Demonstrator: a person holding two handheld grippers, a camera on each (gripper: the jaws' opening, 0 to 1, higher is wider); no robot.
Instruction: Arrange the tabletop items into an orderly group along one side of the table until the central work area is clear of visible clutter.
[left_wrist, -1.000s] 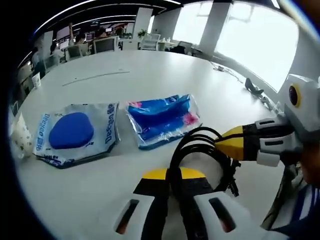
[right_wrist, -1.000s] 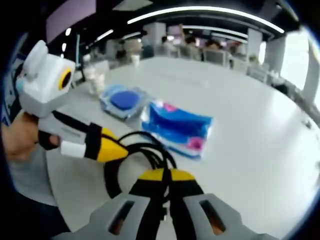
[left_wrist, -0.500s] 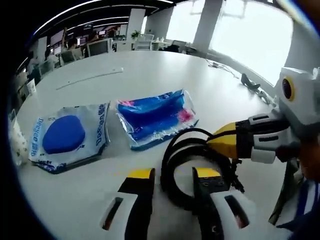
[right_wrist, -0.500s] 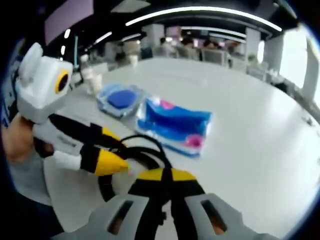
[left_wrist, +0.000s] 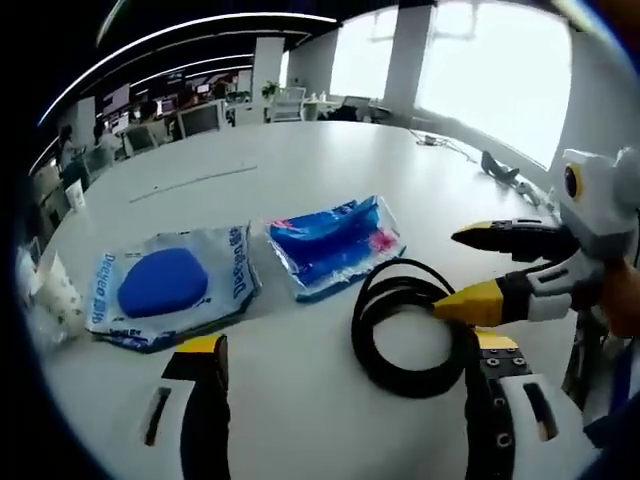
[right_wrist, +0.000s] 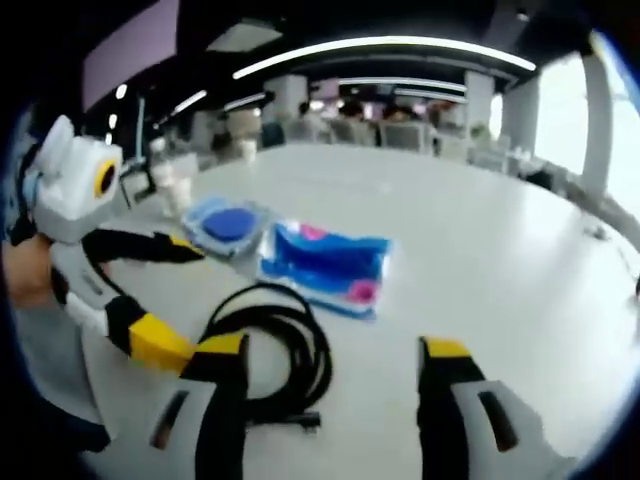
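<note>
White grippers, black yellow-tipped jaws

Both tools have let go of the black cable coil (left_wrist: 408, 327): the left tool (left_wrist: 350, 375) and the right tool (right_wrist: 335, 365), clamped a second ago, now gape wide, the coil lying free on the tabletop (left_wrist: 320, 160).

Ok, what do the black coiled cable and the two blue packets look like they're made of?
The cable looks rubber or plastic coated: matte black, holding soft loops. The blue and pink packet and the packet with the blue disc look like thin plastic film: glossy, crinkled, partly see-through.
</note>
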